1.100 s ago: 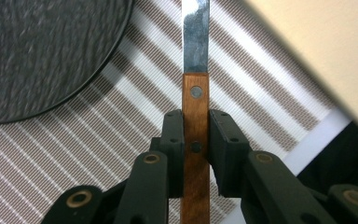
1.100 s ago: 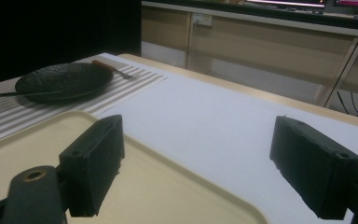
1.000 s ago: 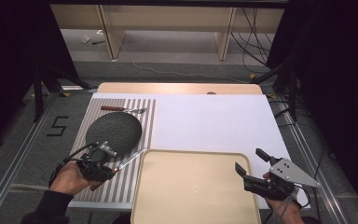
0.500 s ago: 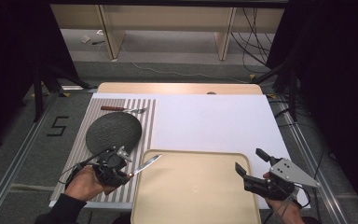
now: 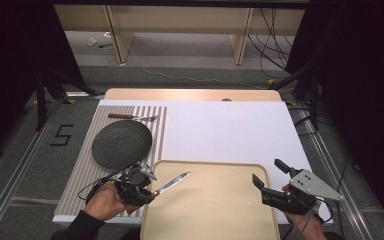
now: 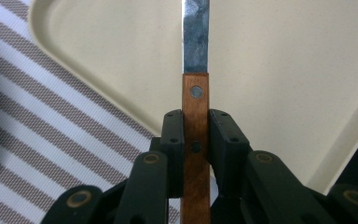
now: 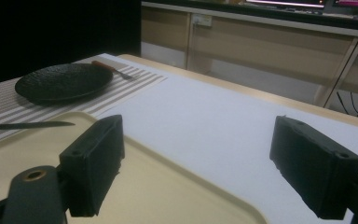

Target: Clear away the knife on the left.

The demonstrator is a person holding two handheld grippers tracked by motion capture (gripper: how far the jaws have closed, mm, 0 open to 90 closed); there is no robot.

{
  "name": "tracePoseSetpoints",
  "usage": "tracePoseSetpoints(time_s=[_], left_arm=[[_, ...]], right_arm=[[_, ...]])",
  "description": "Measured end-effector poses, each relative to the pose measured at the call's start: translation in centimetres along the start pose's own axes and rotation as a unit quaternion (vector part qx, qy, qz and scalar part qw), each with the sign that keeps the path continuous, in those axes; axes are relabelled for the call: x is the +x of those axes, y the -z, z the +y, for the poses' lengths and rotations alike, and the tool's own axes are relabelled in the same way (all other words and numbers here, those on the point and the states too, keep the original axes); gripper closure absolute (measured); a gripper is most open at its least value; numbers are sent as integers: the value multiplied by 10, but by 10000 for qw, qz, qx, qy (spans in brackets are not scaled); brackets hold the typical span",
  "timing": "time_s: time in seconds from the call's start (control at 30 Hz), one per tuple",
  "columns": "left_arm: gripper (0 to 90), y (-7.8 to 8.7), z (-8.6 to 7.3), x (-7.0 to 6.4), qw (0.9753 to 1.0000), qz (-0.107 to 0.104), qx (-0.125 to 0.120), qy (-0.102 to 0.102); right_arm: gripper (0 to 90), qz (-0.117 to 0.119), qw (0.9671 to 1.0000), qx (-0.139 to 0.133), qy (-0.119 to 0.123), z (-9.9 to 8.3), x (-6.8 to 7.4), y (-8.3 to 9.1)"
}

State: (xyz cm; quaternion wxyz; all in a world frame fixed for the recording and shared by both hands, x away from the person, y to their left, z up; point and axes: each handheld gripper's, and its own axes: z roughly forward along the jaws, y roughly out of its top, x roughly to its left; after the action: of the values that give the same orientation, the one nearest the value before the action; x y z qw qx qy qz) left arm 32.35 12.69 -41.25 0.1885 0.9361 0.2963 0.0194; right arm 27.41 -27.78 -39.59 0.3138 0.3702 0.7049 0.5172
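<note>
Left gripper (image 5: 142, 187), held in the person's left hand at the near left of the table, has its two black jaws clamped on the brown wooden handle of a steel table knife (image 5: 172, 183); the left gripper view shows the handle (image 6: 195, 135) pinched squarely between the pads, with the blade running straight ahead. Over the last second this gripper has carried the knife rightward, off the grey-and-white striped placemat (image 5: 87, 170) and across the near-left corner of the large beige plastic tray (image 5: 210, 210), so that the blade now hangs over the tray's floor while the handle sits above its rim. By my reading the carry is almost done, and what remains is to lower the knife and let go. Right gripper (image 5: 272, 181) has kept its place at the tray's near-right edge, jaws spread wide with nothing between them. Nothing lies in the tray yet; the knife seems to be held above it, not resting. On the placemat, the round, dark, rough-textured plate (image 5: 122, 144) is bare, and a wooden-handled fork (image 5: 132, 117) lies just beyond it on the stripes.
</note>
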Motion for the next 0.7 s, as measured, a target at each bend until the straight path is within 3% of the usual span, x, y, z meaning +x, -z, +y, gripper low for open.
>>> tracePoseSetpoints(time_s=[0.7], left_arm=[[763,-26,19,-23,9991,-363,101,-167]], right_arm=[[185,6,10000,11,6,0,0,0]])
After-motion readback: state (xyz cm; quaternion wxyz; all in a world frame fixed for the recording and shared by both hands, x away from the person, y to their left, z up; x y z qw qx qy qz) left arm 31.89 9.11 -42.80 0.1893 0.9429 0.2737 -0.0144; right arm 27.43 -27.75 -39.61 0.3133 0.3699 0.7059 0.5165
